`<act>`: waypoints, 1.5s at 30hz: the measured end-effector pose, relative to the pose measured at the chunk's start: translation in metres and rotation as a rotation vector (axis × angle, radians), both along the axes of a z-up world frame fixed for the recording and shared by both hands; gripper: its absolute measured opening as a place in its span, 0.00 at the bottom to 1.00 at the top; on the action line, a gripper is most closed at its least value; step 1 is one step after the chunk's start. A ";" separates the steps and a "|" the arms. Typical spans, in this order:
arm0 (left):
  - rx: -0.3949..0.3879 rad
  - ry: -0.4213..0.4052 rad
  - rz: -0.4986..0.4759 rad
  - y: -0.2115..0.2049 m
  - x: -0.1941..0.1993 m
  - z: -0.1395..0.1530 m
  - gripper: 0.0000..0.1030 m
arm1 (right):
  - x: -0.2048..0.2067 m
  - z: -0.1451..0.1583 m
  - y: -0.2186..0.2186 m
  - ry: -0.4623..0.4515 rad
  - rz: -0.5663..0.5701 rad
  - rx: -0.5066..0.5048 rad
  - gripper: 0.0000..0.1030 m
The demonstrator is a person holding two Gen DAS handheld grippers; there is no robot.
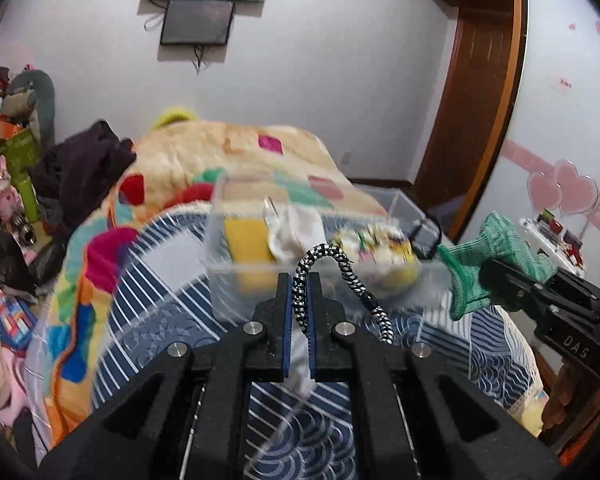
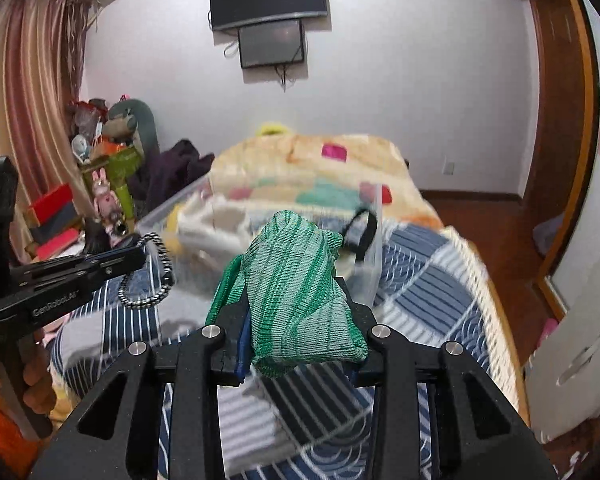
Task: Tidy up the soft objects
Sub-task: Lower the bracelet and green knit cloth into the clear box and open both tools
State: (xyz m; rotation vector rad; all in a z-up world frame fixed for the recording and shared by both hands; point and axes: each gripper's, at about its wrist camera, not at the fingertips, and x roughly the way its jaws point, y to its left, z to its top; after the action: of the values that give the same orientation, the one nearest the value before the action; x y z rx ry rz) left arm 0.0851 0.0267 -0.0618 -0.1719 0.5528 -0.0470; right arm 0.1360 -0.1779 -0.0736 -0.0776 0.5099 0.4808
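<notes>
Facing you on the blue patterned bedspread (image 1: 172,320) is a clear bin (image 1: 320,268), while your left gripper (image 1: 299,280) is pinching a braided cord (image 1: 342,264) and your right gripper (image 2: 296,312) is clamping a green knit cloth (image 2: 296,292).

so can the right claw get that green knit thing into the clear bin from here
Probably yes. The right claw is shut on the green knit cloth, and the clear bin sits just ahead on the bed with its top open; nothing visibly blocks the way.

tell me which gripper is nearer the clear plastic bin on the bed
Left. The left gripper, pinching a black-and-white cord, sits at the bin's near wall; the right gripper, holding a green knit cloth, is off beside it.
</notes>
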 end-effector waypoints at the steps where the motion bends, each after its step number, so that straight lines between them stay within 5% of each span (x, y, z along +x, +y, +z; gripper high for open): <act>1: 0.009 -0.010 0.010 0.003 0.002 0.004 0.05 | 0.001 0.004 0.001 -0.015 -0.001 0.004 0.31; 11: 0.041 -0.031 0.076 0.026 0.034 0.022 0.05 | 0.023 0.024 0.019 -0.089 -0.023 0.040 0.31; 17: 0.047 0.020 0.101 0.026 0.060 0.004 0.05 | 0.040 0.014 0.034 -0.029 0.025 0.078 0.31; 29: 0.032 0.095 0.080 0.022 0.079 -0.022 0.05 | 0.064 -0.023 0.073 0.077 0.061 -0.036 0.33; 36: 0.040 0.087 0.070 0.022 0.073 -0.018 0.15 | 0.057 -0.021 0.071 0.037 0.030 -0.098 0.66; 39: 0.030 0.068 0.074 0.024 0.065 -0.013 0.23 | 0.053 -0.017 0.065 0.018 0.019 -0.111 0.67; 45: 0.016 0.007 0.073 0.024 0.043 0.004 0.24 | 0.041 0.001 0.051 -0.040 0.001 -0.084 0.68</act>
State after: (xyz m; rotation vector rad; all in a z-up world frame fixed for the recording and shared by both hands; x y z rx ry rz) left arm 0.1280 0.0504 -0.0576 -0.1765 0.5537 0.0293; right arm 0.1772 -0.1271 -0.0721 -0.1680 0.4912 0.4578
